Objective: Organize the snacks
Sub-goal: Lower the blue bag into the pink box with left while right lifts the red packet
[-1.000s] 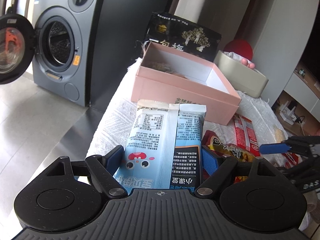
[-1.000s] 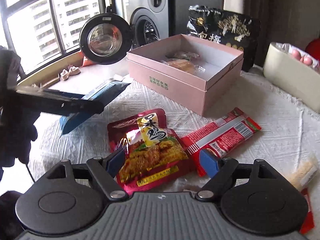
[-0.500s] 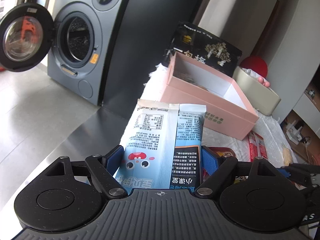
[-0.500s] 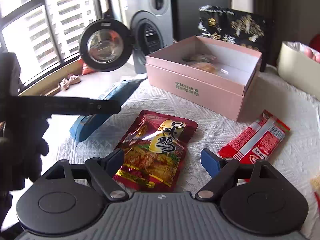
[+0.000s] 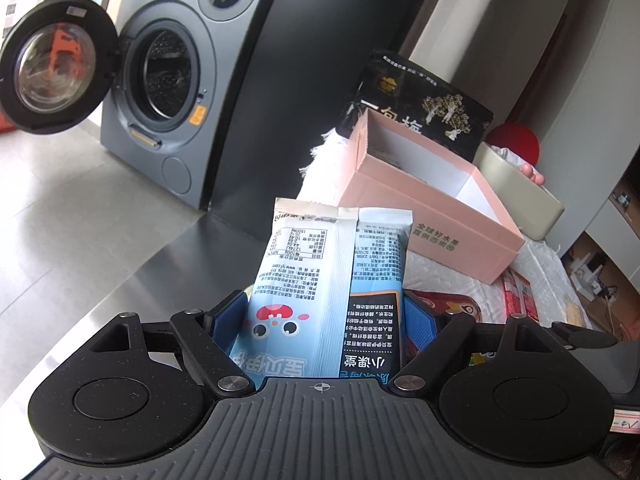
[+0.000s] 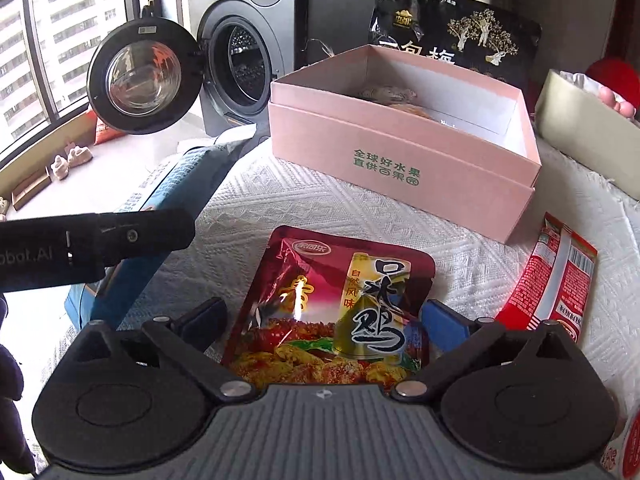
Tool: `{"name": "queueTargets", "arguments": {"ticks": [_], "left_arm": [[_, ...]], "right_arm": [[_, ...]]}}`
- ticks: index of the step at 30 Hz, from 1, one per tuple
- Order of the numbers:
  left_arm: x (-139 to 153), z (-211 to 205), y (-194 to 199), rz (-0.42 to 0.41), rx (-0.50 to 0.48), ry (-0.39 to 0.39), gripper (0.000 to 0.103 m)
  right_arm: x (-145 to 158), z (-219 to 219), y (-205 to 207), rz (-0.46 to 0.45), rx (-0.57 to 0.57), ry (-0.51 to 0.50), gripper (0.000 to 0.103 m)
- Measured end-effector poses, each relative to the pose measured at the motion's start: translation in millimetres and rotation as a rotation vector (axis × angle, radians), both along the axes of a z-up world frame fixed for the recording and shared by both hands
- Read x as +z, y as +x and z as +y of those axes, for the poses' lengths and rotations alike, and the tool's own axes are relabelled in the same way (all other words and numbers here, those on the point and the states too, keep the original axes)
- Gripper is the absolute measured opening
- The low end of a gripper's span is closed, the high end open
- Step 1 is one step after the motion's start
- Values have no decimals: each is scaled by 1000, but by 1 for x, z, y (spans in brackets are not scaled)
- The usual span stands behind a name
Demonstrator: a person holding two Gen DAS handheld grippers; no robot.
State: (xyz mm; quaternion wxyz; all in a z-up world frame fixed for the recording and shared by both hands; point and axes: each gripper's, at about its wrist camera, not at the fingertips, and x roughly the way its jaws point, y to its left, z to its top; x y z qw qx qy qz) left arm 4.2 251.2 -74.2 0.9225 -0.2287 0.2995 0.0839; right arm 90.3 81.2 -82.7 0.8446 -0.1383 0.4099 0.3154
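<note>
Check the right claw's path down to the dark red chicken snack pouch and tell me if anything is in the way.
Nothing visible blocks it. The right claw is opening its jaws, one on each side of the dark red chicken pouch, which lies flat on the white cloth. The red sausage packet and pink box lie clear of it.

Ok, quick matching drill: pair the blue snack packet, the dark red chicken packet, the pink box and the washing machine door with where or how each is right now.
1. blue snack packet
2. dark red chicken packet
3. pink box
4. washing machine door

A. swung open
B. flat on the white cloth, between the opening right gripper fingers
C. clamped in the left gripper
D. lidless on the cloth

1-C, 2-B, 3-D, 4-A
</note>
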Motion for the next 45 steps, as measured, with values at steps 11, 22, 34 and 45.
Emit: {"name": "queueTargets", "arguments": {"ticks": [11,22,34,45], "left_arm": [[18,-11,-22,-12,-54,57,87],[115,-51,48,-259,-197,130,88],[53,-75,243,-4,-193,58,90],[24,-72,226,-46,-308,132,90]], "right_arm": [[41,-78,3,115,21,166,74],[82,-133,-24,-94,4,216,74],[63,-151,-1,-80,-64,217,74],[105,-150,88,-30,-105,272,50]]}}
